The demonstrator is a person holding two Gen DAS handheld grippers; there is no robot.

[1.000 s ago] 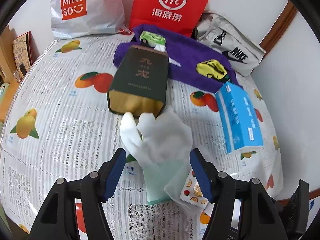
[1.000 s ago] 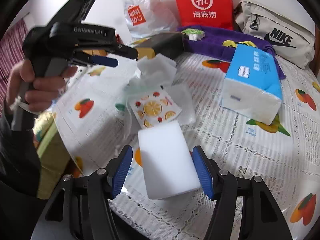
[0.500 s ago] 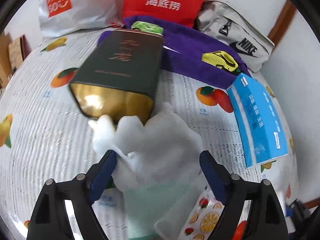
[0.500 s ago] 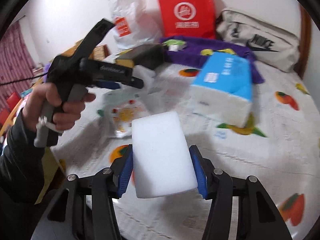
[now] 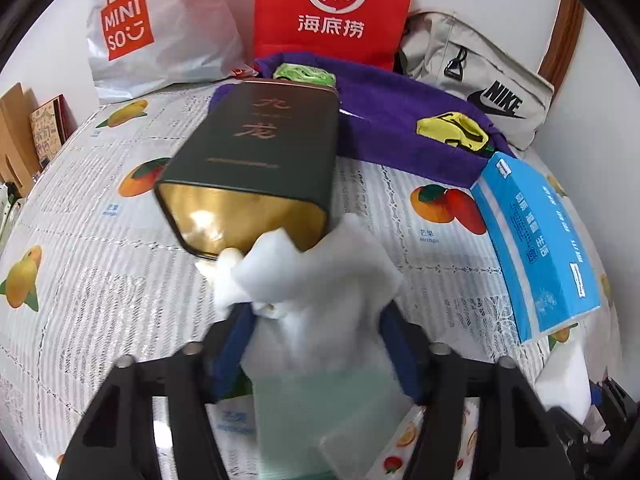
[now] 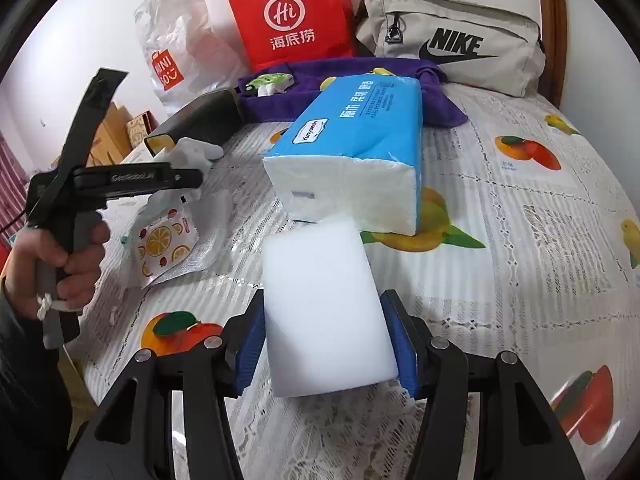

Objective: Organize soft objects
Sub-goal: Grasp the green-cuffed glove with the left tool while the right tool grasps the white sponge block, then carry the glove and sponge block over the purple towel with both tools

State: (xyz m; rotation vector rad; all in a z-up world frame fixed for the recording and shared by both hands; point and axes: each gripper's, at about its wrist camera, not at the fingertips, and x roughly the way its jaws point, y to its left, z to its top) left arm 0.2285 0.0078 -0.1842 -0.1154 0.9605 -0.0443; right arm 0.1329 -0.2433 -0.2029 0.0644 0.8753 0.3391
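My left gripper [image 5: 316, 344] has just closed on limp glove [image 5: 316, 280], mid-frame | right gripper [image 6: 322, 338] squeezes light sponge [image 6: 320, 304] across its sides

white wall [image 6: 592, 40], fruit-print tablecloth [image 6: 520, 200]

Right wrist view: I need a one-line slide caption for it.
Right claw grips a white sponge above the fruit-print cloth, a blue tissue pack just beyond.

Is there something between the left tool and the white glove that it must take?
Nothing visible. The left tool has just been closing, and the white glove already sits between its blue pads, bunched up.
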